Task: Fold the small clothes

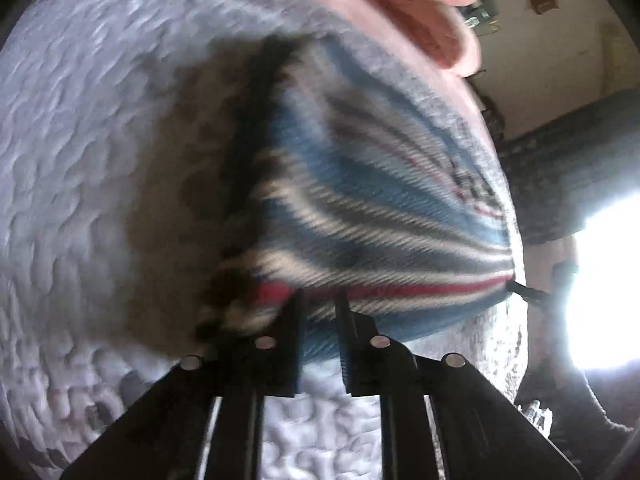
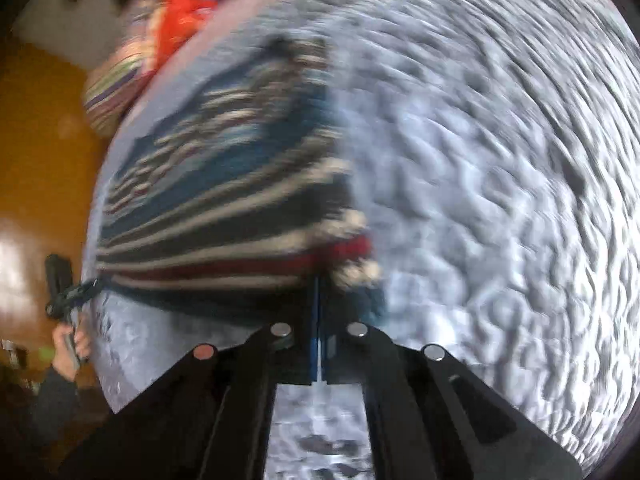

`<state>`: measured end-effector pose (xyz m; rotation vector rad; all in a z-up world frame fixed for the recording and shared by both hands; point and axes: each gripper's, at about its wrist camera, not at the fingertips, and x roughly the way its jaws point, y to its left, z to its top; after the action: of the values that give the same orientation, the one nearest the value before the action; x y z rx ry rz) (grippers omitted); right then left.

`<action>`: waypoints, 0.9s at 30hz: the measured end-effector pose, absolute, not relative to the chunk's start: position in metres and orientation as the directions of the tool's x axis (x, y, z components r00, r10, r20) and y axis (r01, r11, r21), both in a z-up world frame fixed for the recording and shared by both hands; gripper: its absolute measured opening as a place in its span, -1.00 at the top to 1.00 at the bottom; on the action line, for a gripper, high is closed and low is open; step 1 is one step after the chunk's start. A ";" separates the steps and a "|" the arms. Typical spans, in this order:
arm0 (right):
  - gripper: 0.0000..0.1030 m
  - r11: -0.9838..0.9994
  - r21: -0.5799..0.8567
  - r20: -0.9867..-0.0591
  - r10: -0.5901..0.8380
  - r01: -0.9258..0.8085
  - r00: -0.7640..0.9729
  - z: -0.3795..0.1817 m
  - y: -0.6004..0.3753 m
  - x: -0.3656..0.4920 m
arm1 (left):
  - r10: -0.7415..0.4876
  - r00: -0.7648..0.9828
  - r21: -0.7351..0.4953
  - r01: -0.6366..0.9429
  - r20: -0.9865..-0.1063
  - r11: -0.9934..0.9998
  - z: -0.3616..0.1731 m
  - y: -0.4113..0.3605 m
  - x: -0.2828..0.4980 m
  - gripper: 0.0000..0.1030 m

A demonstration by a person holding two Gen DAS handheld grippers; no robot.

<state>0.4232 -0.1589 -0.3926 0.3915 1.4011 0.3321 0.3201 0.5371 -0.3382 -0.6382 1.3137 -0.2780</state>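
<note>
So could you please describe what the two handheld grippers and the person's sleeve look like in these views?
Both grippers are matte black, with angular linkage arms joined by round silver pins. The left gripper has flat black fingers; blue pads line the inner faces of the right gripper. In the right wrist view, the other gripper appears small and black at the left edge, held by a hand emerging from a dark grey sleeve.

The small striped garment (image 1: 360,200) is knit in bands of blue, dark grey, white and red, with some small dark print near one edge. It hangs stretched out over a pale, bumpy textured bedcover (image 1: 80,160), pulled taut between 2 corners along its red-striped hem. In the right wrist view the same garment (image 2: 224,200) spreads wide, its stripes fanning toward the held corner. Both views are motion-blurred, so finer details cannot be told.
</note>
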 end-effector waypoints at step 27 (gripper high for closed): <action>-0.58 0.488 -0.518 -0.762 0.110 -0.702 0.638 -0.379 0.304 0.283 | -0.720 0.207 -0.749 -0.182 -0.663 0.637 -0.355 0.615 0.466 -0.47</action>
<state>0.2830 0.3042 -0.3787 -0.9379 0.7301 0.5506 0.4657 0.6155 -0.3546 -0.8468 1.3422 -0.4443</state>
